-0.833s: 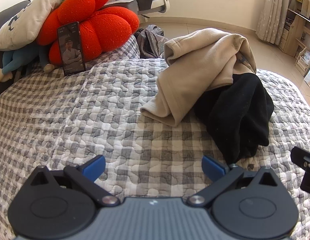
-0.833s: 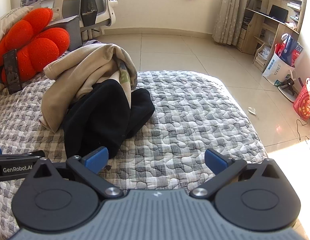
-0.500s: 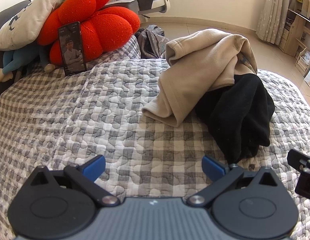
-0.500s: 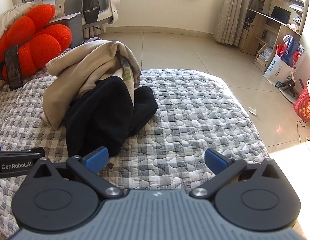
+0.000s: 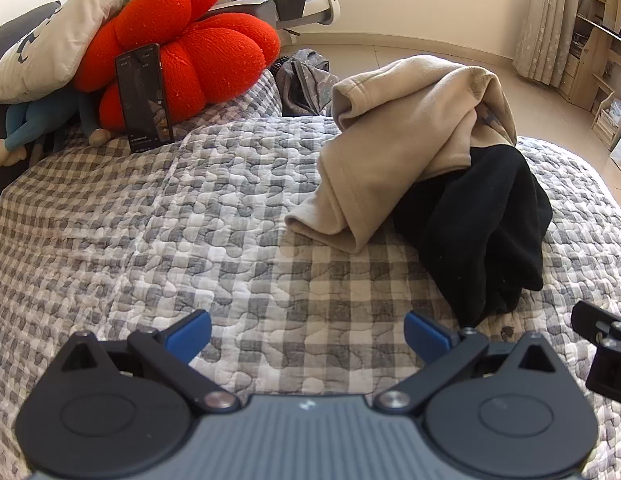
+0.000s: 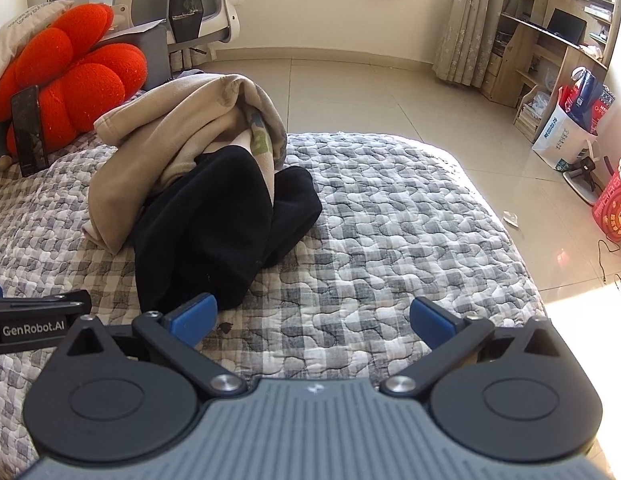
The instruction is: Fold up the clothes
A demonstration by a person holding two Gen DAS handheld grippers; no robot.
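Since the earlier frames both views have edged closer to the clothes, which now sit larger. The beige sweatshirt (image 5: 402,152) drapes over the black garment (image 5: 478,236), an unfolded heap right of centre on the checked quilt (image 5: 190,220), its long axis running upper right to lower centre. The left gripper (image 5: 306,332) and right gripper (image 6: 312,320) hover with jaws wide apart, empty.

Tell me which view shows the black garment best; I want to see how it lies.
The right wrist view: the black garment sits near centre, showing both lobes under the beige sweatshirt. The left wrist view puts it off to the right, one side only.
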